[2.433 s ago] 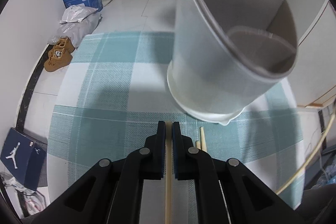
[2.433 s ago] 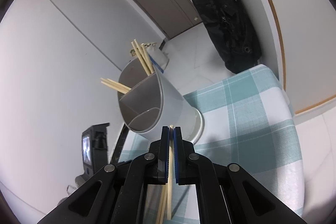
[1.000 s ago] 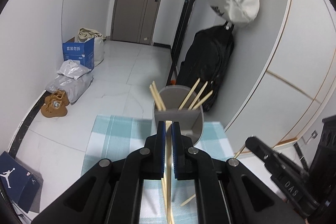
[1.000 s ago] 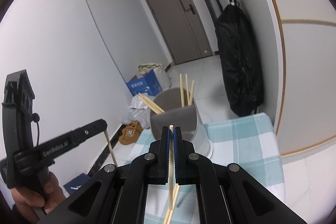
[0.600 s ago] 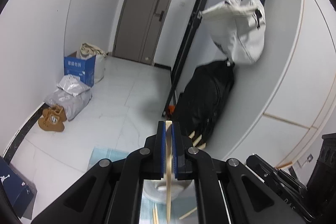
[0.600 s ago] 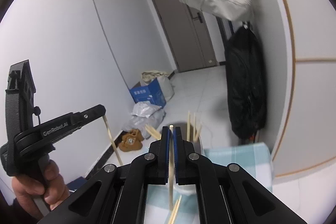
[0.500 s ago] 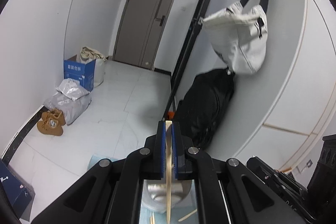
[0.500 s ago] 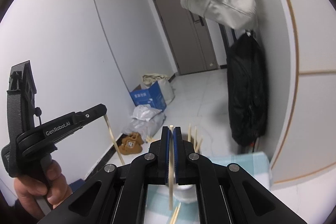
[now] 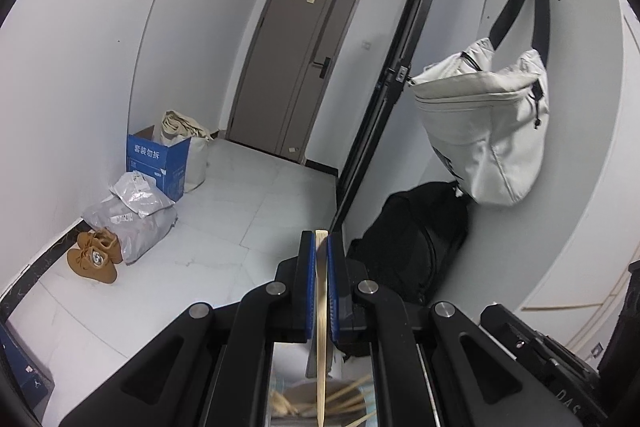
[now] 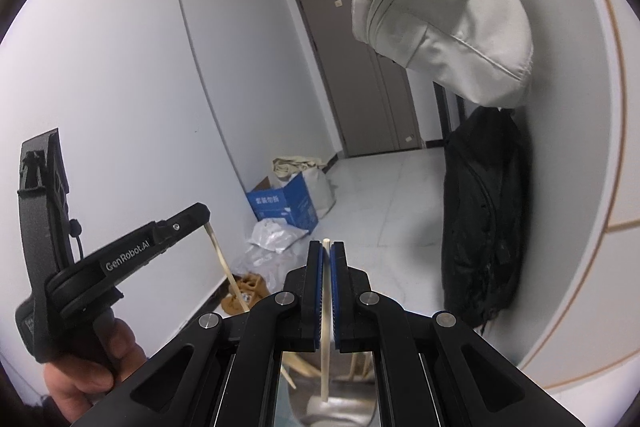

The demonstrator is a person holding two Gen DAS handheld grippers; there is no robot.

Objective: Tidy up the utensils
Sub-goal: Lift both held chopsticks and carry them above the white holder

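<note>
Chopstick (image 9: pixel 321 311): light, stiff, slick wood; likely pivots if pinched near end, so grip mid-shaft. Left gripper (image 9: pixel 321 247) & right gripper (image 10: pixel 327 255) each clamped tight on one.

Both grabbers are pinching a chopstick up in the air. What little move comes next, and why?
Probably lower both straight down. The right gripper is shut on a chopstick whose tip hangs just above the grey holder, and the left gripper is shut on another chopstick over the holder, where more chopsticks already stand. Neither held tip looks inside yet, so letting go now might miss.
</note>
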